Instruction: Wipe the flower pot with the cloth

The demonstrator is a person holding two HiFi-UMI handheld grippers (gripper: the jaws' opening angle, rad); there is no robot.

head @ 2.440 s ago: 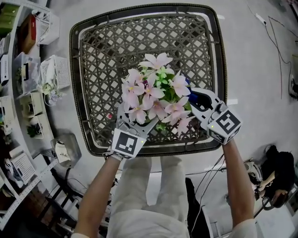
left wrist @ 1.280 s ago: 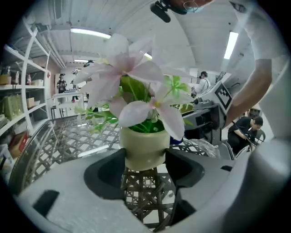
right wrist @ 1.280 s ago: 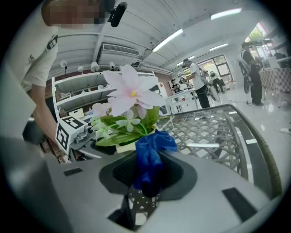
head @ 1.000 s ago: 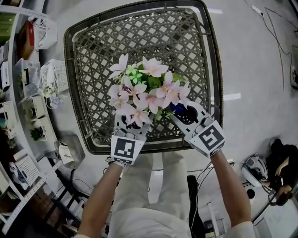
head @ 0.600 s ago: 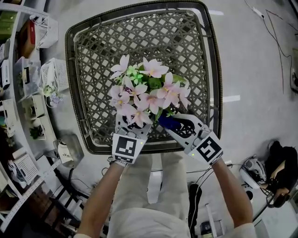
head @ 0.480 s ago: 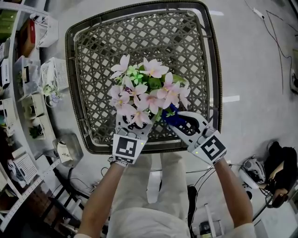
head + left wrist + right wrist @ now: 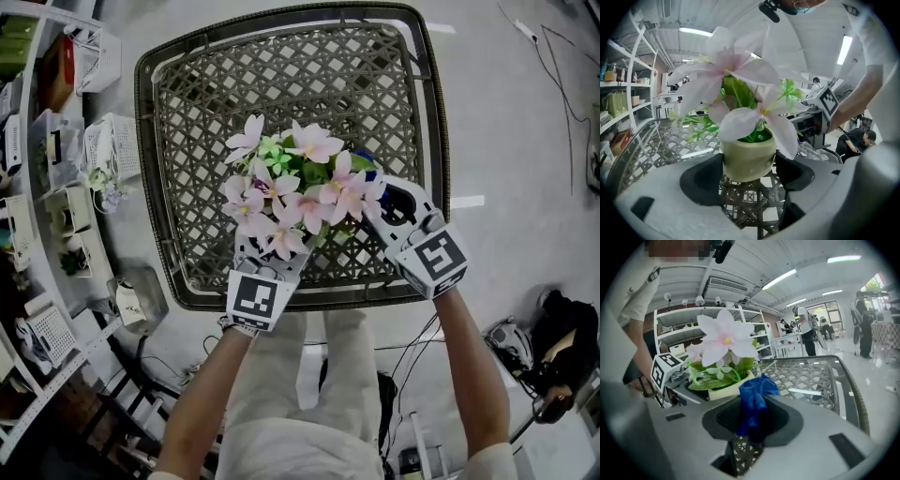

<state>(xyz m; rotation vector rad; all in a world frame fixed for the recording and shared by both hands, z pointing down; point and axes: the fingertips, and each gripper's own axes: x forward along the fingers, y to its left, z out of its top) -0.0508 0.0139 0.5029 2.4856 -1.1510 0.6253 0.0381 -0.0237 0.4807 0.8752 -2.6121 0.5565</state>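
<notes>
A cream flower pot [image 7: 749,161] full of pink flowers [image 7: 300,187] stands on the wicker table [image 7: 281,75]. My left gripper [image 7: 749,165] reaches in from the near side with the pot between its pads. Its jaws have just been opening, the pads now flank the pot closely, and the gripper is open. In the head view the flowers hide that gripper's [image 7: 265,253] tips. My right gripper [image 7: 752,418] is shut on a bunched blue cloth [image 7: 754,397]. The cloth [image 7: 371,174] is at the pot's right side, close to the rim [image 7: 726,390].
The table's dark raised rim [image 7: 145,187] runs all round, with its front edge just under both grippers. White shelves with boxes [image 7: 56,141] line the left. Cables [image 7: 562,84] lie on the floor to the right. People stand far off [image 7: 804,331].
My right gripper swung the cloth round to the pot's front, then back out to its right side and further from me. The left gripper and the pot stayed in place.
</notes>
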